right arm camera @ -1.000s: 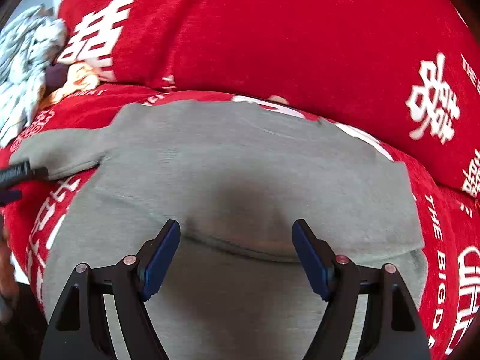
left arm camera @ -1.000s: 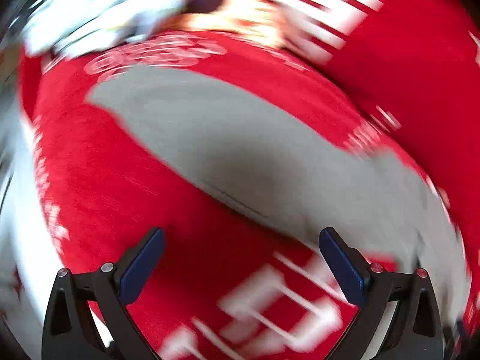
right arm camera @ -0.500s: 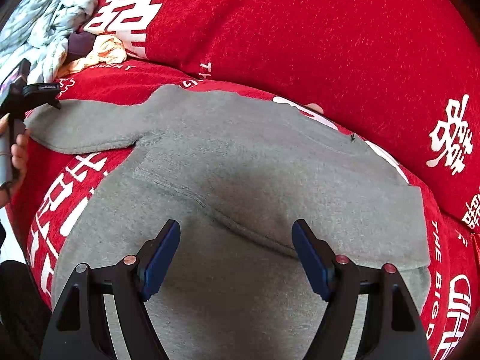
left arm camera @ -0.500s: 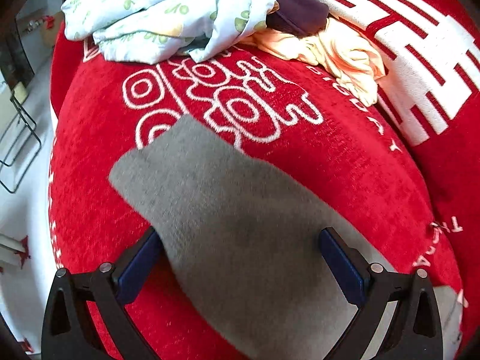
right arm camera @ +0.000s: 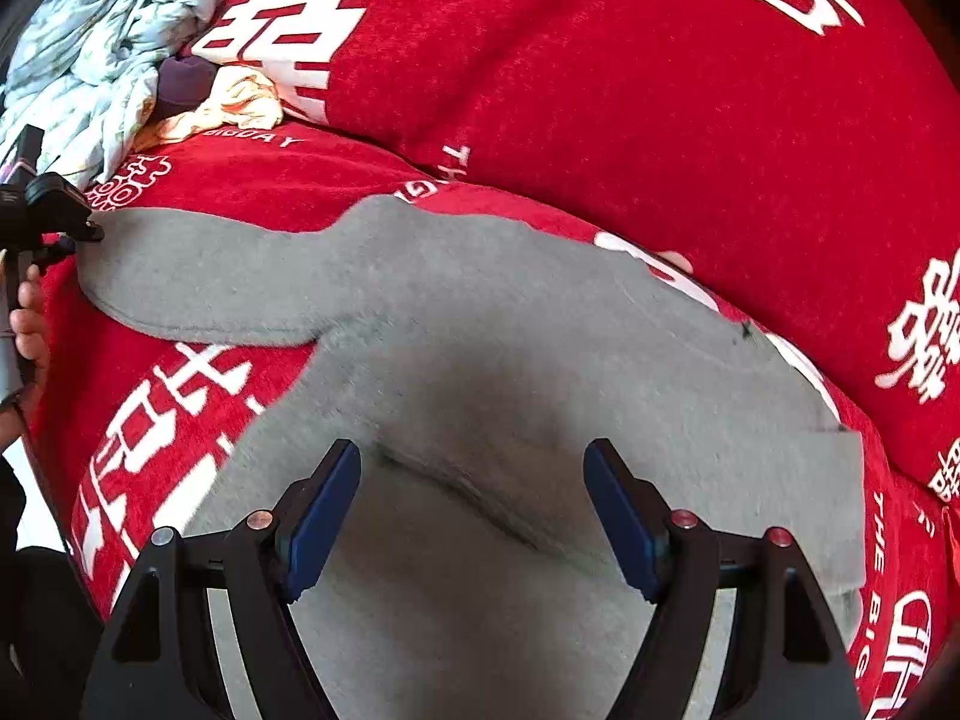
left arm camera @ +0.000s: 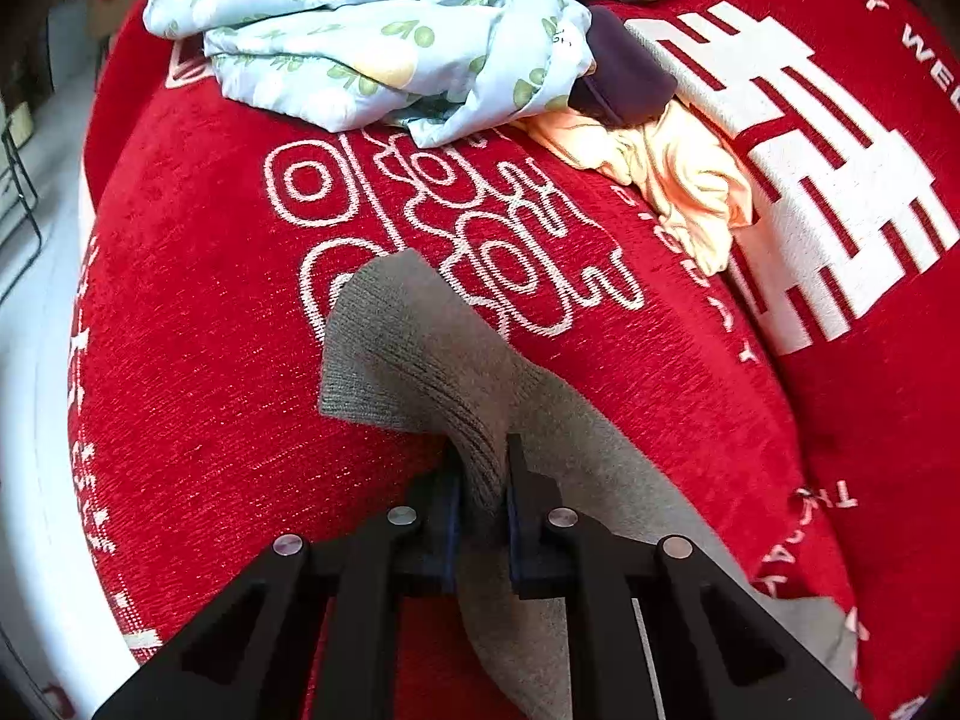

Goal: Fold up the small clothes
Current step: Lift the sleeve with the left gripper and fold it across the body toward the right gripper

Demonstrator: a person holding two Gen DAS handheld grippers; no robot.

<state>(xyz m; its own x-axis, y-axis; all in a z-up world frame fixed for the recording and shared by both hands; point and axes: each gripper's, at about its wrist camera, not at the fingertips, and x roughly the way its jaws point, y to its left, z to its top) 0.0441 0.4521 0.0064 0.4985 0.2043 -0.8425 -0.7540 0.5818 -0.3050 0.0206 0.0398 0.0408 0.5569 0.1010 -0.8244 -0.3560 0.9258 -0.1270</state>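
Red cushion (right arm camera: 660,90) backing grey top (right arm camera: 480,324). We are pinching its sleeve cuff (left arm camera: 408,360) in left gripper (left arm camera: 483,480); right gripper (right arm camera: 474,498) hovering wide over body. Risk: thin pinch slipping, sleeve flopping toward clothes pile (left arm camera: 390,30) beyond cuff.

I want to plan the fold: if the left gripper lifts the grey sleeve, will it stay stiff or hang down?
Probably floppy: the grey sleeve already bunches between the left gripper pads. Its knit looks soft and light, so it should drape, not slip.
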